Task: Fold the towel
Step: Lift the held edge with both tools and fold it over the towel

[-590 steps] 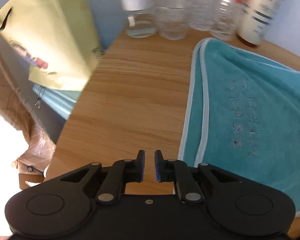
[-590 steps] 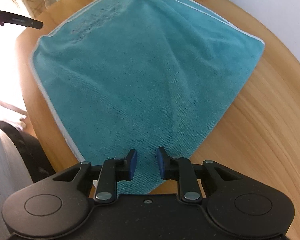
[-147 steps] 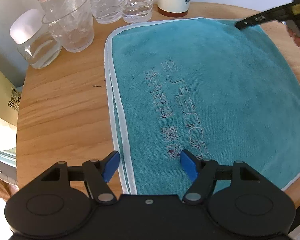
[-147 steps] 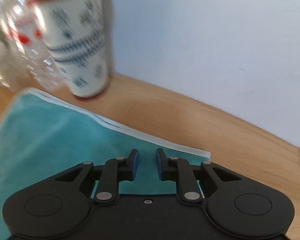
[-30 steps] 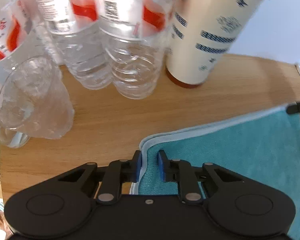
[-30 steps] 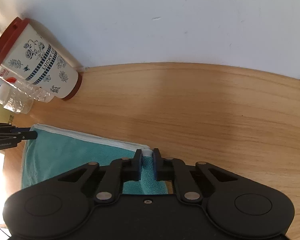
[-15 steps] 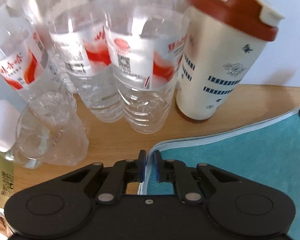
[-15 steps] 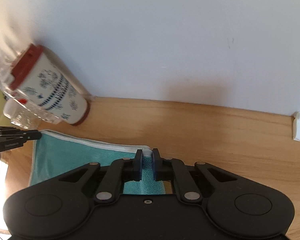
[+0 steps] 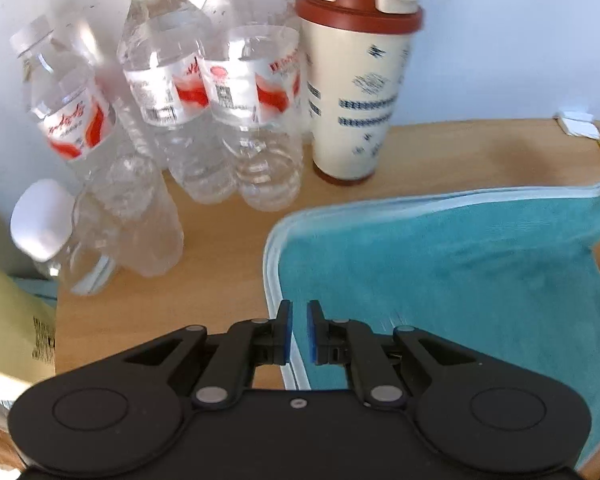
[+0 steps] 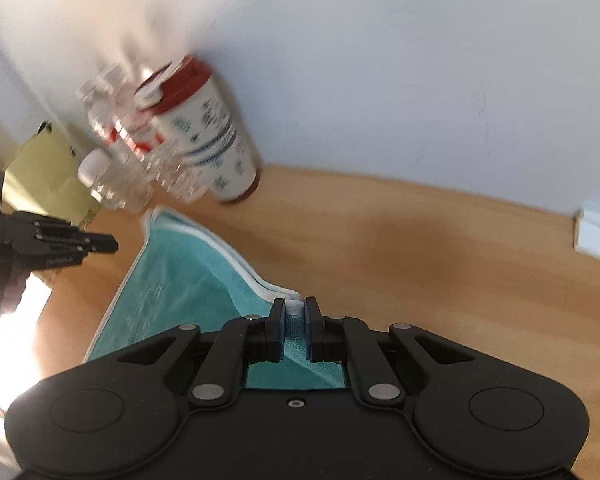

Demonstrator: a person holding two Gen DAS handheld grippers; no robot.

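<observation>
Towel: the teal towel (image 9: pixel 440 272) with its pale trim lay doubled on the wooden table (image 10: pixel 440 248). Its far right corner was up off the wood and its far left corner was down.

Right gripper: my right gripper (image 10: pixel 296 320) had that raised corner pinched tight between the blue pads, with the trim poking out at the tips.

Left gripper: my left gripper (image 9: pixel 298 332) had its fingers almost together, just a slit between them and nothing in it. It hung over the towel's left edge, and the right wrist view showed it clear of the cloth.

Step in hand: I judged this to be the next fold, bringing the far edge back toward me.

How to do it well: the left corner wanted a grip first. Then both corners should rise level, with the edge taut between them, before laying trim on trim.

Watch out: the water bottles (image 9: pixel 252 120) and the lidded tumbler (image 9: pixel 356 100) stood just beyond the far edge. A high backward sweep should avoid clipping them.
</observation>
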